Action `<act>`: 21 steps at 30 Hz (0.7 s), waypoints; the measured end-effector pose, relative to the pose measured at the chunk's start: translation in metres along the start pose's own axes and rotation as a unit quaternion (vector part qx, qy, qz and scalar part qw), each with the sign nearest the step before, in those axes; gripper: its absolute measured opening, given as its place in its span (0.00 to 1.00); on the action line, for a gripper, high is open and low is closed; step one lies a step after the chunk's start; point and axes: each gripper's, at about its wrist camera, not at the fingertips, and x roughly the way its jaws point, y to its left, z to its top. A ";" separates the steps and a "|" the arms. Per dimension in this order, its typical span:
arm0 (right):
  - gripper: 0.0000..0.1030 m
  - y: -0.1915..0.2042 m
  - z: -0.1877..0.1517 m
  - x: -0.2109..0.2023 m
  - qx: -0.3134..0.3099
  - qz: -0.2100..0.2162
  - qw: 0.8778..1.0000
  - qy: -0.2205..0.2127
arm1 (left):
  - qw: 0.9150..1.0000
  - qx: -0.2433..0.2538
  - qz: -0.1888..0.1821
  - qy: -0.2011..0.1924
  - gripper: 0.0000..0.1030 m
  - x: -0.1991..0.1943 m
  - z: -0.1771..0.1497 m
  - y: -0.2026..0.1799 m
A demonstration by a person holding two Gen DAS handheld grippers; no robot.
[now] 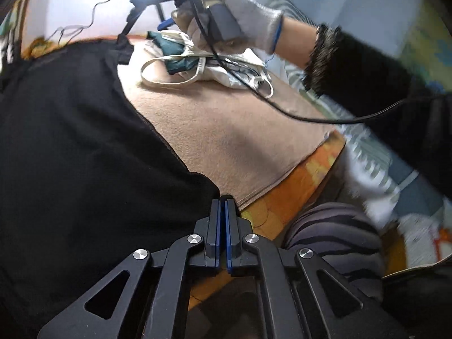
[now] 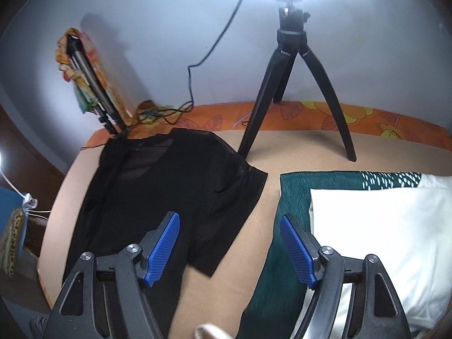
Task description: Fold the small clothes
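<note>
Black garment (image 2: 158,197), thin and partly sheer, lies spread on the tan blanket (image 1: 226,138) that covers the orange floral bed (image 2: 325,115), taking up the left half of the work area. To its right, seen from the right wrist, sits a stack of green and white cloth (image 2: 367,226), well apart from the black piece; a black tripod (image 2: 293,90) stands behind on the blanket. Left gripper (image 1: 223,206) has its jaws shut at the near corner of the black garment, where the hem meets the blanket; they seem to pinch that edge, though the cloth between the pads is too dark to make out. Right gripper (image 2: 228,243) hangs with jaws wide open and empty over the garment's right edge; the left view shows a gloved hand (image 1: 226,14) carrying it above the pile.

The fold looks barely begun: one corner secured. Next, the right jaws should come down on the matching corner, so both lift together.
</note>
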 end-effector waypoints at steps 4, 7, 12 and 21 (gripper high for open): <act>0.74 -0.001 0.012 0.025 0.001 -0.002 1.000 0.011 | 1.000 -0.013 -0.004 -0.011 0.01 -0.004 0.004 0.002; 0.75 -0.001 0.019 0.040 0.005 0.003 1.000 0.020 | 1.000 0.019 0.018 -0.005 0.01 -0.003 0.005 -0.006; 0.81 0.003 0.024 0.056 0.000 0.001 1.000 0.030 | 0.996 0.066 0.062 -0.002 0.34 0.001 0.002 -0.023; 0.83 0.005 0.035 0.069 -0.006 -0.001 0.999 0.034 | 0.981 0.143 0.127 0.021 0.36 0.032 -0.006 -0.039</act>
